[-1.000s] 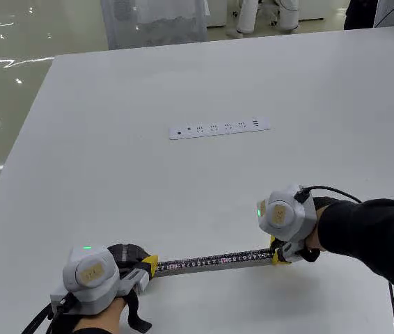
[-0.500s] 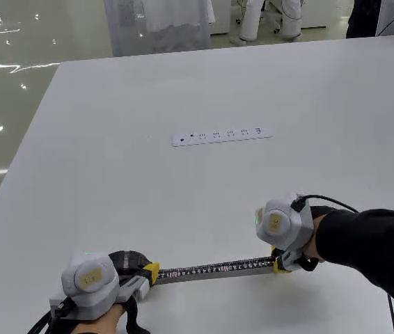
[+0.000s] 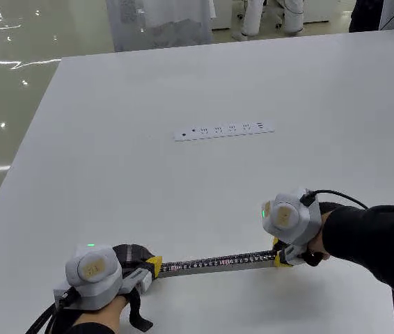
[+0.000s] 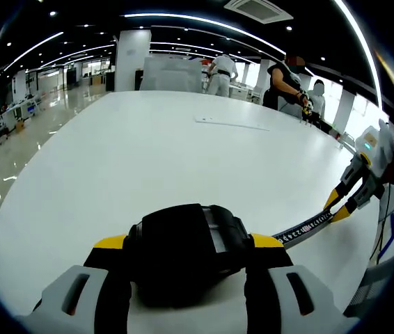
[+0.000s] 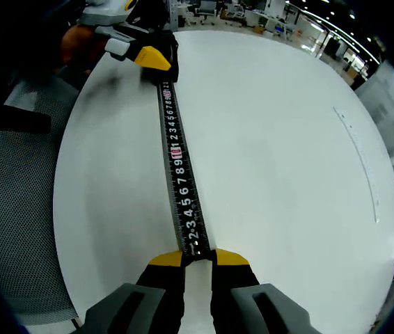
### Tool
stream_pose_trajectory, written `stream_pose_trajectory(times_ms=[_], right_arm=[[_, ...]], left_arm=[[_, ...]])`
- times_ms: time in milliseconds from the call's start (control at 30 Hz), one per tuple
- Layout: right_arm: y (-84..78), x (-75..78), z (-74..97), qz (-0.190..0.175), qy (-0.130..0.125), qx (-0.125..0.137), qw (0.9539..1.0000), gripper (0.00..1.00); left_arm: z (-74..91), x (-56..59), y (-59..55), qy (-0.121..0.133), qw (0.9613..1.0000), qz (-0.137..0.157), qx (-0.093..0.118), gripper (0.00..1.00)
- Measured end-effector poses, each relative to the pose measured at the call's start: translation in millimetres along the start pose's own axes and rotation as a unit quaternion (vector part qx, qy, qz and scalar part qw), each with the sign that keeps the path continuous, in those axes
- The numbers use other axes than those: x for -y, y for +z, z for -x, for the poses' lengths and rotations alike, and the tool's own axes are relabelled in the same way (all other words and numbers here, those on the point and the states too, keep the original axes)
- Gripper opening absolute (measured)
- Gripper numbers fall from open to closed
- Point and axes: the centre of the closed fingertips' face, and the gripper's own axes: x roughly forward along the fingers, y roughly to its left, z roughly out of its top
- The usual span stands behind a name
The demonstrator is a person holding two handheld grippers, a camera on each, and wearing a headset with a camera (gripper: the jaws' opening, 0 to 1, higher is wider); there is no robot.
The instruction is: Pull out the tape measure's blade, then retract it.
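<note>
White tabletop [image 3: 113, 153] in the head view carries one black tape-measure case [image 3: 130, 253], one grey numbered blade [image 3: 214, 262] and one flat white power strip [image 3: 223, 130], with two grippers at work. The left gripper [image 3: 143, 266] clamps the case between its yellow-tipped jaws. The right gripper [image 3: 280, 258] seems to nip the blade's free end, though its housing hides the tips. The blade spans straight from one pair of jaws to the other.

In the left gripper view the case [image 4: 186, 250] sits squeezed between the jaws. The blade [image 4: 305, 226] leaves beside the right-hand jaw towards the right gripper [image 4: 350, 203].

In the right gripper view the jaws are pressed onto the blade's [image 5: 179, 160] end. Its long axis points straight ahead of them to the case [image 5: 161, 24].
</note>
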Motion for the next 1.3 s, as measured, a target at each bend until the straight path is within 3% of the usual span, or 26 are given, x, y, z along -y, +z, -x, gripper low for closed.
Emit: stream_pose_trajectory(times_ms=[100, 200, 567, 1300], right_arm=[[-0.2, -0.9, 0.0, 0.012, 0.001, 0.005, 0.9999, 0.09], [0.9, -0.1, -0.4, -0.002, 0.001, 0.012, 0.9999, 0.09], [2.8, 0.3, -1.6, 0.007, 0.002, -0.014, 0.9999, 0.09], [6.4, 0.5, -2.2, -0.008, 0.004, -0.023, 0.9997, 0.09]], left_arm=[[0.0, 0.2, -0.2, 0.000, 1.0000, 0.000, -0.001, 0.61], [0.2, 0.3, -0.1, 0.000, 1.0000, 0.000, -0.002, 0.61], [-0.4, 0.1, 0.1, 0.001, 1.0000, 0.000, -0.006, 0.62], [-0.6, -0.2, 0.1, 0.003, 1.0000, 0.000, -0.007, 0.62]])
